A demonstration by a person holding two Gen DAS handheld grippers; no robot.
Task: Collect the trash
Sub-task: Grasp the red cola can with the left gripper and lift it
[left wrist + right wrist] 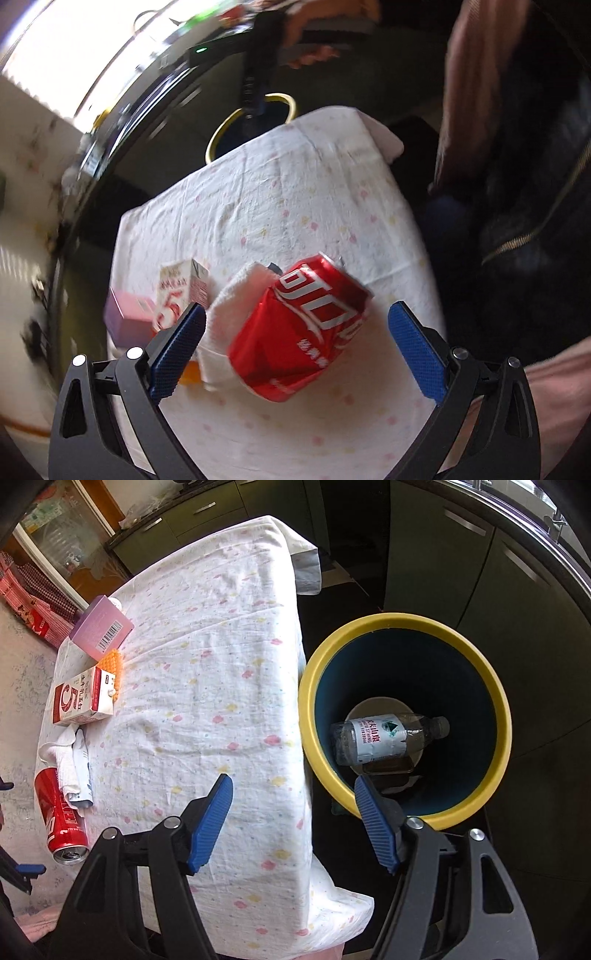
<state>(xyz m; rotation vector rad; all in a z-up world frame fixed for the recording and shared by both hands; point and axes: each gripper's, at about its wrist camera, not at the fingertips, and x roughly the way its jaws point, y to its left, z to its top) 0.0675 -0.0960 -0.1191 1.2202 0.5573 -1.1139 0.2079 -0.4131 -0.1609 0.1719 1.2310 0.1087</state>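
The left gripper hangs wide apart over the dented red can, its blue pads standing clear on either side of the can and touching nothing. The can lies on its side on the cloth-covered table, at the end farthest from the yellow-rimmed bin, and a crumpled white tissue presses right against it with a small white tube tucked in beside. Farther from the can along the same edge lie a red-and-white milk carton, an orange bit and a pink box. The right gripper is also spread open and empty, straddling the table edge just beside the bin, in which a clear water bottle already rests at the bottom. From where I stand, the trouble is the can's shape and company: it is round, crushed and lying loose, so if the pads close off-centre it may roll or squirt out. The tissue could get pinched along with it and cushion the grip, or be dragged off the near edge, since the can sits close to it. The loose cloth might bunch up if the fingertips come too low.
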